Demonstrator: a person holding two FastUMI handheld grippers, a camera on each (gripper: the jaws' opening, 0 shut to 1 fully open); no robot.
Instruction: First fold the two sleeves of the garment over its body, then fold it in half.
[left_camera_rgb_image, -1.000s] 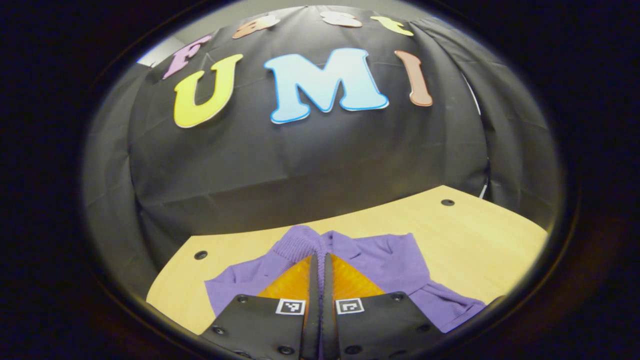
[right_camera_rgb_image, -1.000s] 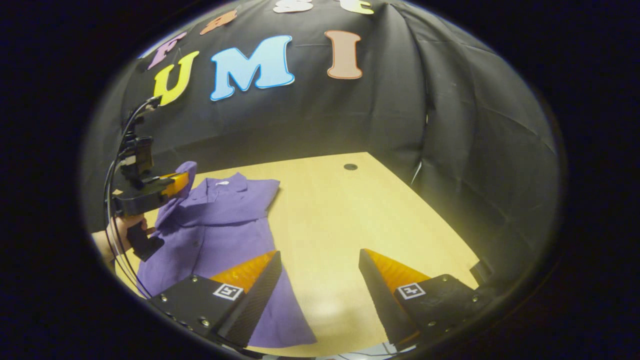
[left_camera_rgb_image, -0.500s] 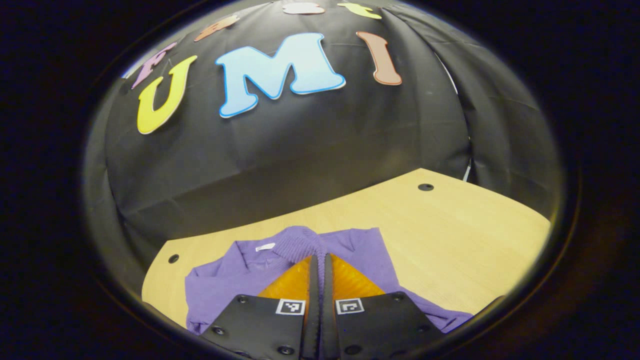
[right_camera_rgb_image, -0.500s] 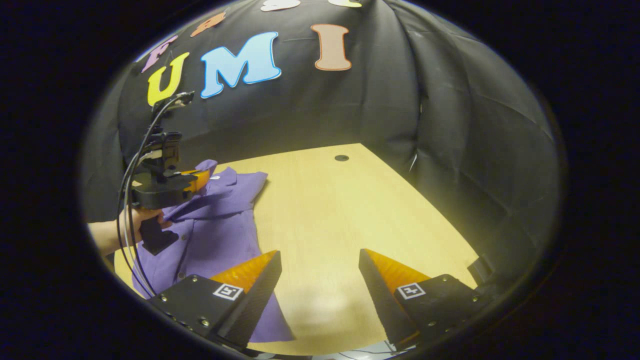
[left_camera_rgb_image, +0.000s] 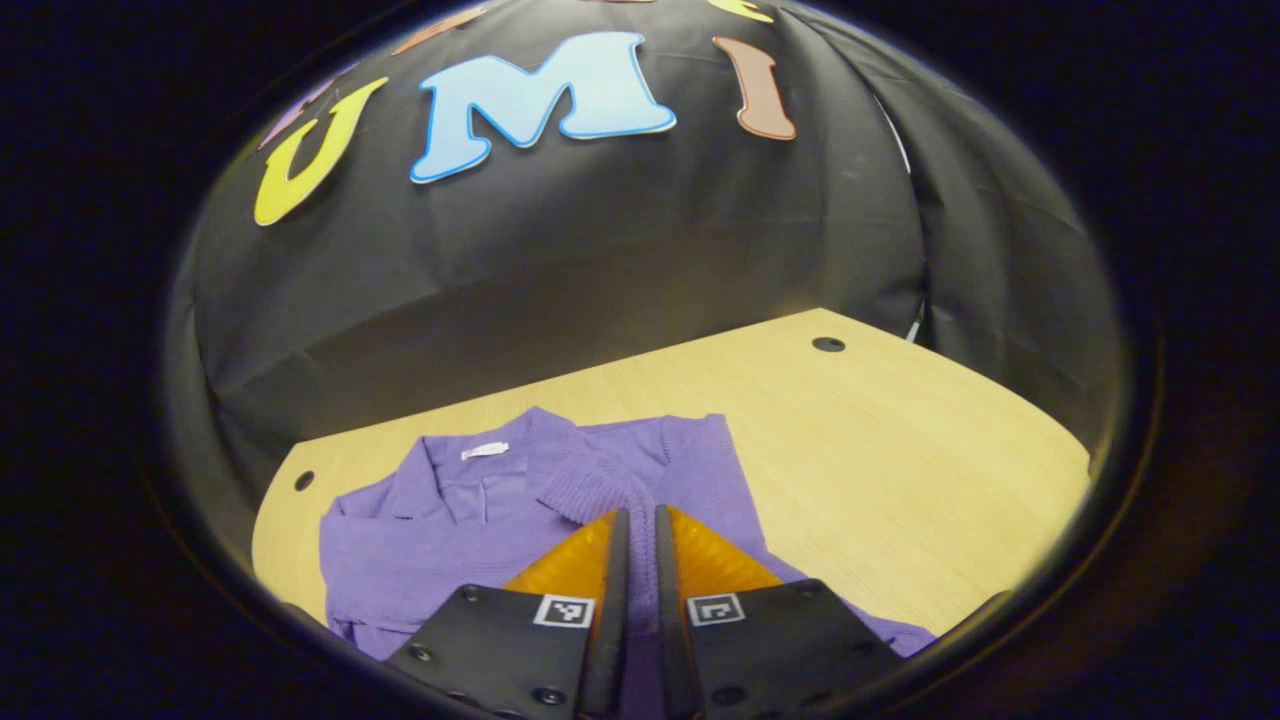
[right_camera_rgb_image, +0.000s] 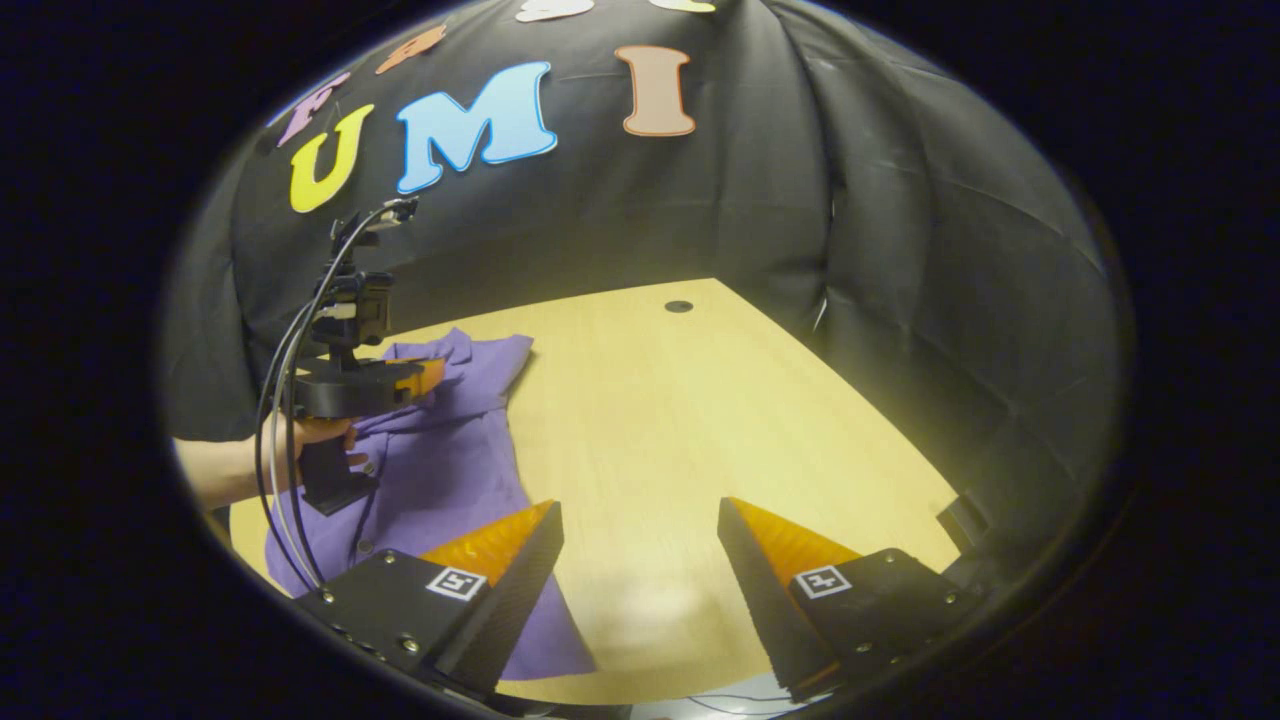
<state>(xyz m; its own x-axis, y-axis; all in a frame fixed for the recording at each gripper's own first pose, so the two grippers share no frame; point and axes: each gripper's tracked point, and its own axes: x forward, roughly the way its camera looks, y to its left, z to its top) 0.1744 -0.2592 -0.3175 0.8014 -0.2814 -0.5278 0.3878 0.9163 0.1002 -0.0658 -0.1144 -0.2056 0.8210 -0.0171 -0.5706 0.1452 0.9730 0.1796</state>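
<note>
A purple collared garment (left_camera_rgb_image: 430, 530) lies flat on the wooden table (left_camera_rgb_image: 900, 450), collar toward the wall. My left gripper (left_camera_rgb_image: 638, 515) sits low over the garment's body, its fingers nearly together with the ribbed sleeve cuff (left_camera_rgb_image: 590, 490) pinched between them and draped across the chest. In the right gripper view the same left gripper (right_camera_rgb_image: 425, 375), held by a hand (right_camera_rgb_image: 320, 435), hovers over the garment (right_camera_rgb_image: 450, 460). My right gripper (right_camera_rgb_image: 640, 520) stands open above bare table beside the garment's lower hem, holding nothing.
The table (right_camera_rgb_image: 680, 420) stretches wide to the right of the garment, with a small dark hole (right_camera_rgb_image: 679, 306) near its far edge. Black cloth walls close off the back and right. Cables hang from the left gripper.
My left gripper carried the sleeve inward and down over the garment's body; the slit between its fingers is slightly wider. The right gripper stayed open and almost still.
</note>
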